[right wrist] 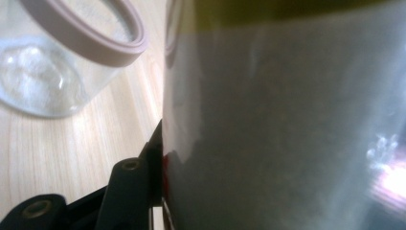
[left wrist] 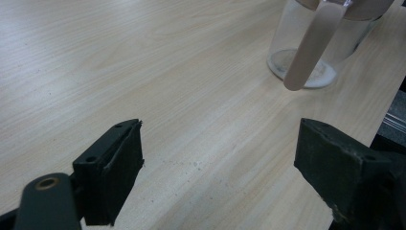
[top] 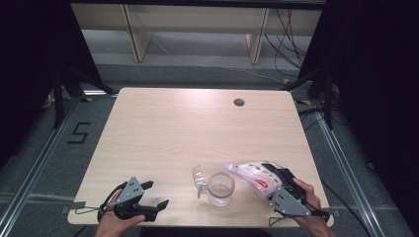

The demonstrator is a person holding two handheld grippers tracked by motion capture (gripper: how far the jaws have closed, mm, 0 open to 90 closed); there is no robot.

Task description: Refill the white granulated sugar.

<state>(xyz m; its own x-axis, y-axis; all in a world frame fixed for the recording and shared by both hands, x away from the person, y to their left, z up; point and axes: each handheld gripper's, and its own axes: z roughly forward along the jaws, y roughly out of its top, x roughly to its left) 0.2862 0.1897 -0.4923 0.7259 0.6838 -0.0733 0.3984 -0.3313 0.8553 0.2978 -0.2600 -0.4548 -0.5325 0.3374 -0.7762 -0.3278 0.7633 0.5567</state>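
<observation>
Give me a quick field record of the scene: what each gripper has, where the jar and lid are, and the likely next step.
right gripper: shut on plastic pouch, tilted with its tip towards the jar
left gripper: open, holding nothing, low over the table at its near left
glass jar: upright, open, near the table's front edge, little or nothing inside
lid: off, propped against the jar's left side
likely next step: probably tipping the pouch over the jar's mouth
</observation>
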